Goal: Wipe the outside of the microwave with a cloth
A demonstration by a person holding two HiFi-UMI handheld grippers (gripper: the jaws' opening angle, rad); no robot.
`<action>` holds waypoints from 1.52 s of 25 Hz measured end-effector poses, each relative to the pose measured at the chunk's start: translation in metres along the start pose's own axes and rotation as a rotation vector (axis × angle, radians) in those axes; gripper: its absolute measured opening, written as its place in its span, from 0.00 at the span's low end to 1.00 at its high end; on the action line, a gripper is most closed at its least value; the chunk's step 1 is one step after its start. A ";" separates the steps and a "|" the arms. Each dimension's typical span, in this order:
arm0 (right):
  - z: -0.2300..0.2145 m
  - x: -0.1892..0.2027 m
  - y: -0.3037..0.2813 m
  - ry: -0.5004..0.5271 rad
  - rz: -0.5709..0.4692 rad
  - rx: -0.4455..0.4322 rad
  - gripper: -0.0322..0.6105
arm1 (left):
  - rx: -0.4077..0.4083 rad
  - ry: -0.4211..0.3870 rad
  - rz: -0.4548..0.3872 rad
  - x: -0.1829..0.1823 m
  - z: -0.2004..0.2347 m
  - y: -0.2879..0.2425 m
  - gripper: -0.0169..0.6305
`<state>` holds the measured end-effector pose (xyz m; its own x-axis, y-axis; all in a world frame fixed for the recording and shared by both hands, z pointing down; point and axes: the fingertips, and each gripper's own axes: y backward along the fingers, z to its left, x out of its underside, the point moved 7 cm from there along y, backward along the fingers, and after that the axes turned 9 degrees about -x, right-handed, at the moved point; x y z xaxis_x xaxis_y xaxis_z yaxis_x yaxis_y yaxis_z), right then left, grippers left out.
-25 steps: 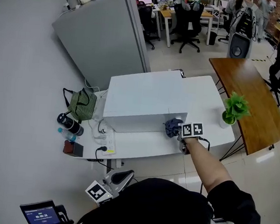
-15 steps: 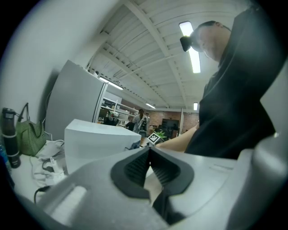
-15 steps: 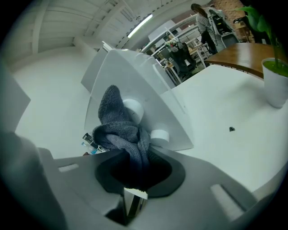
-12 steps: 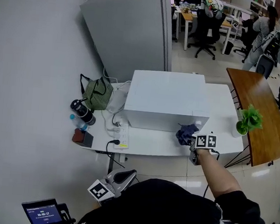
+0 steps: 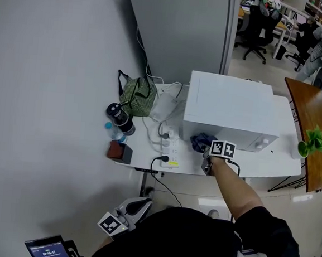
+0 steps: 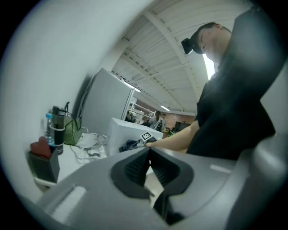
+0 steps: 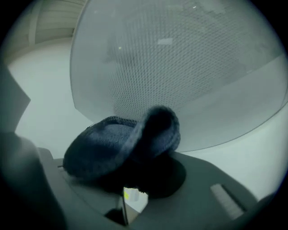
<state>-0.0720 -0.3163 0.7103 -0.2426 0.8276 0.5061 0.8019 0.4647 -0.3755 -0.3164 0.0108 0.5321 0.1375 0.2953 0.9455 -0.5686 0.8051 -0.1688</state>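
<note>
- One cloth (image 7: 121, 143), dark blue and knitted, bunched into a soft fold; judged light, limp and grippy, best held by a gathered wad so that a broad face is left free to rub.
- Location of cloth: clamped in the right gripper (image 5: 204, 151), whose fingers (image 7: 172, 179) are clenched on its lower folds; it lies against the front of the microwave, low down and near that front's left end as the head view shows it.
- One microwave (image 5: 230, 109), white and box-shaped; the meshed door window (image 7: 180, 67) fills the right gripper view just behind the cloth. Judged heavy enough to stay put under a wipe, with a smooth and probably slippery shell.
- One left gripper (image 6: 150, 155), held low at the person's side, well apart from the tabletop; its fingers are pressed together with nothing between them.
- One tabletop (image 5: 147, 155), white, carrying the microwave at its right part.
- Sundries left of the microwave: a white power strip (image 5: 169, 148) with trailing cables, a green striped bag (image 5: 136, 95), a dark flask (image 5: 118, 118), a small water bottle (image 5: 111, 131) and a red-and-black box (image 5: 118, 151).
- One potted plant (image 5: 314, 141), near the tabletop's right end.
- Room: a grey partition (image 5: 181, 26) behind, a pale tiled floor, a wooden table (image 5: 314, 110) to the right, and office chairs (image 5: 256, 27) with desks and people beyond.
</note>
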 end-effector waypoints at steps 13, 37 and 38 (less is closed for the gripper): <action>0.005 0.018 -0.058 -0.092 0.039 0.018 0.14 | -0.042 0.047 0.009 -0.001 0.041 0.024 0.03; -0.153 -0.032 0.185 -0.153 -0.052 0.091 0.14 | 0.143 -0.076 0.075 0.002 -0.122 -0.131 0.03; -0.148 -0.031 0.181 -0.141 -0.049 0.084 0.14 | 0.140 -0.069 0.071 0.003 -0.116 -0.126 0.03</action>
<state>0.1617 -0.3045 0.7410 -0.3597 0.8364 0.4136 0.7401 0.5257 -0.4195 -0.1501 -0.0304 0.5237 0.0395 0.3090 0.9502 -0.6829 0.7025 -0.2001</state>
